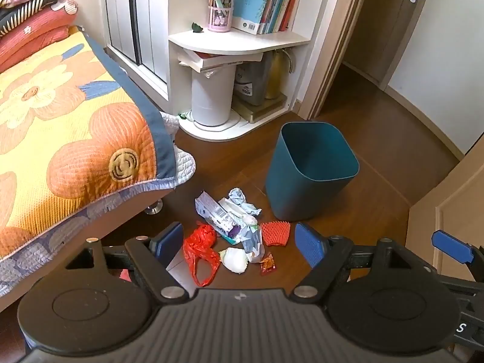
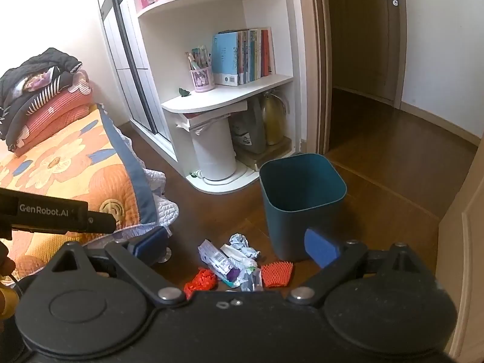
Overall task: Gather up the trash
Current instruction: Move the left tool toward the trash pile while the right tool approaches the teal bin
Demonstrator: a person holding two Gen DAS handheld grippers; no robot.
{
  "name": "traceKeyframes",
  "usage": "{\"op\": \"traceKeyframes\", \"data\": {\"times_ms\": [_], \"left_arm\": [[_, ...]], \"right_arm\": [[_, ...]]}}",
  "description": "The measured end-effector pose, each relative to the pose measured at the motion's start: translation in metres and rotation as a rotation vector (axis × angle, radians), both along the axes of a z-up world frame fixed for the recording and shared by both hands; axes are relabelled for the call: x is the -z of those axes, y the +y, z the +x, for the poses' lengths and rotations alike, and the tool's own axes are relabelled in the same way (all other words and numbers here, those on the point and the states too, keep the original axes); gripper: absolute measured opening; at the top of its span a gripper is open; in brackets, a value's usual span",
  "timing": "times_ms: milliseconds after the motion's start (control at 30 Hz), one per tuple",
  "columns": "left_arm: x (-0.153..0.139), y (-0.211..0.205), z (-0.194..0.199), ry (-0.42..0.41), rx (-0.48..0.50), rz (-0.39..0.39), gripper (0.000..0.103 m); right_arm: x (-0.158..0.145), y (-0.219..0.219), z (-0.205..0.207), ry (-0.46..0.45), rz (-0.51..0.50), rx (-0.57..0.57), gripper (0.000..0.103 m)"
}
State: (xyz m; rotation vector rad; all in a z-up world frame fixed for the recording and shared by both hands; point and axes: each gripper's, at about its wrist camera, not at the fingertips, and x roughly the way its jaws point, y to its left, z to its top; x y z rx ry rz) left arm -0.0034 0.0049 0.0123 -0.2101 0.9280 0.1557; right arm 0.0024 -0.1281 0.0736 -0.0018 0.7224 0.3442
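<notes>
Nearest the left wrist camera, the left gripper (image 1: 242,243) has its two blue-padded fingers (image 1: 311,243) spread wide, with nothing between them, hanging above a heap of trash on the wooden floor (image 1: 378,187). Within that heap, a red plastic bag (image 1: 201,249) lies at 7 o'clock, a white crumpled wad (image 1: 234,259) at 6 o'clock, a small orange wrapper (image 1: 267,264) at 5 o'clock, an orange foam net (image 1: 275,233) at 3 o'clock, a printed plastic packet (image 1: 216,211) in the middle, and crumpled pale tissue (image 1: 243,201) at 12 o'clock. From this heap, a teal bin (image 1: 311,175) stands upright and open-topped at 1 o'clock, close to the foam net without touching it. At 10 o'clock sits a bed with an orange floral quilt (image 1: 66,127) and folded bedding (image 1: 33,27) stacked at its far end. At 12 o'clock, beyond the bin, a white shelf unit (image 1: 239,42) holds a row of books (image 1: 266,6) and a pink pen cup (image 1: 220,18), with a white cylinder (image 1: 211,93) underneath. In the right wrist view, the right gripper (image 2: 239,246) is likewise spread wide and empty above the same trash, with the teal bin (image 2: 302,202) just past its right finger.
</notes>
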Motion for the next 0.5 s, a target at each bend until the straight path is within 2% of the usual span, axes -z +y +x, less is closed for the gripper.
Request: {"op": "traceKeyframes", "data": {"times_ms": [200, 500], "left_arm": [[-0.0009, 0.0006, 0.002, 0.0, -0.007, 0.005, 0.081], [0.0001, -0.0013, 0.0026, -0.001, -0.003, 0.003, 0.081]], "right_arm": [[0.0045, 0.0004, 0.0009, 0.01, 0.0, -0.011, 0.094], [0.006, -0.0008, 0.004, 0.022, 0.005, -0.004, 0.093]]}}
